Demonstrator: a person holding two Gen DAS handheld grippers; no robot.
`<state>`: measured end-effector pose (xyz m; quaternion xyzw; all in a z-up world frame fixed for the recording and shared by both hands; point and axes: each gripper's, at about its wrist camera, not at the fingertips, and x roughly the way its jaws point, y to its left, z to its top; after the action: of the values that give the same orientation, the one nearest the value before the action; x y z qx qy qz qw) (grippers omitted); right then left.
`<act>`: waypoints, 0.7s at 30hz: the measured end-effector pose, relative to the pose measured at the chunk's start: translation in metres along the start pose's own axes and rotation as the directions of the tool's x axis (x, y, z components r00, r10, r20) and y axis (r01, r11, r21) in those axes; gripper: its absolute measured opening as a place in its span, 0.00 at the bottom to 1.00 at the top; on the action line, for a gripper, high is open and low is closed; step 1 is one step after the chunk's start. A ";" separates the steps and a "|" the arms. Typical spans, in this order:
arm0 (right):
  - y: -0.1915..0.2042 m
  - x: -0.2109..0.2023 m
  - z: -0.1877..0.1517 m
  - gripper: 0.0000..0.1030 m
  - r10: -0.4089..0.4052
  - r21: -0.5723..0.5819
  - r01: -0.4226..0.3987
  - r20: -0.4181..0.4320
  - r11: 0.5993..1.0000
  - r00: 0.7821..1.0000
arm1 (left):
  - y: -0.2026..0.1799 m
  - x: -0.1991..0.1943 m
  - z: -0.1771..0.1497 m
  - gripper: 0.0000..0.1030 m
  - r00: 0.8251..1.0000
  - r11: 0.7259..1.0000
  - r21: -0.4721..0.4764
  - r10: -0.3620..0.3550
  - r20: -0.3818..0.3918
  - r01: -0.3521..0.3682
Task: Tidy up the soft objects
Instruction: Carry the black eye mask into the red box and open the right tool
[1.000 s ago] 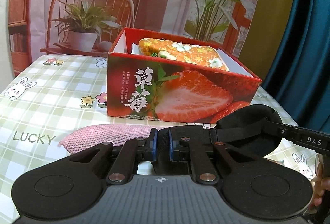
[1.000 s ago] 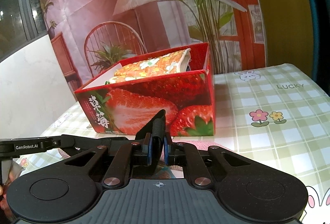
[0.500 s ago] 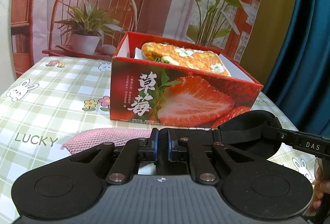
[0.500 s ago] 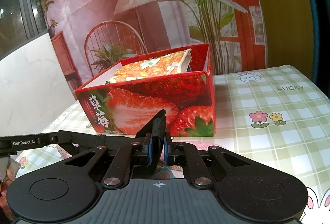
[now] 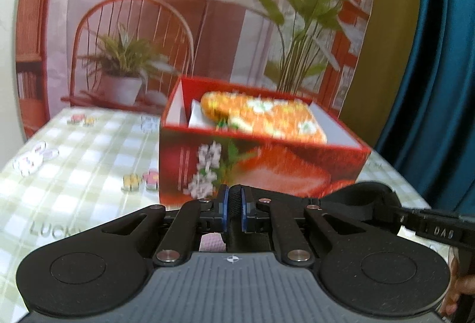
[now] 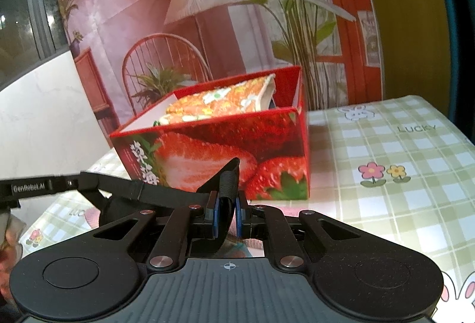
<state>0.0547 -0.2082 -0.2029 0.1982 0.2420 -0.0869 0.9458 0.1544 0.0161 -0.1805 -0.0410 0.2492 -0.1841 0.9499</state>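
Observation:
A black soft band with a padded cup, like an eye mask (image 5: 365,198), is stretched between both grippers. My left gripper (image 5: 234,204) is shut on one ribbed end of it. My right gripper (image 6: 227,210) is shut on the other end of the eye mask (image 6: 227,186), whose strap runs left to the other gripper's finger (image 6: 29,189). Behind stands a red strawberry box (image 5: 252,165) holding a folded orange floral cloth (image 5: 267,118). A pink knit cloth (image 5: 210,242) lies on the table, mostly hidden under my left gripper.
The table wears a green checked cloth (image 6: 400,162) with flowers and rabbits. The box (image 6: 225,150) sits just ahead of both grippers. A printed backdrop hangs behind, a blue curtain (image 5: 439,70) at the right. A person's fingers (image 5: 457,293) show at the edge.
The left view has swung and blurred: the box now sits more central and the pink cloth has slipped almost wholly under my left gripper. The right gripper has kept still, still pinching the black band.

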 end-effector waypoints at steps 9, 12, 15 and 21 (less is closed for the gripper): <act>0.005 -0.008 0.028 0.09 0.021 -0.008 -0.020 0.066 1.000 0.998 | -0.004 -0.005 0.036 0.09 0.997 1.000 0.013 -0.019 0.074 0.018; 0.007 -0.010 0.043 0.09 0.028 -0.023 -0.026 0.094 0.999 0.995 | -0.003 -0.004 0.050 0.09 0.995 1.000 0.009 -0.025 0.095 0.024; 0.010 -0.008 0.058 0.09 0.031 -0.040 -0.026 0.112 0.999 0.993 | -0.003 0.000 0.064 0.09 0.994 1.000 0.005 -0.031 0.105 0.031; 0.012 0.004 0.087 0.09 0.042 -0.051 -0.035 0.140 0.998 0.989 | -0.001 0.012 0.091 0.09 0.991 0.999 -0.004 -0.038 0.127 0.039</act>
<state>0.0977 -0.2334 -0.1309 0.1732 0.1727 -0.0767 0.9666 0.2076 0.0095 -0.1066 -0.0603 0.1881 -0.1987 0.9600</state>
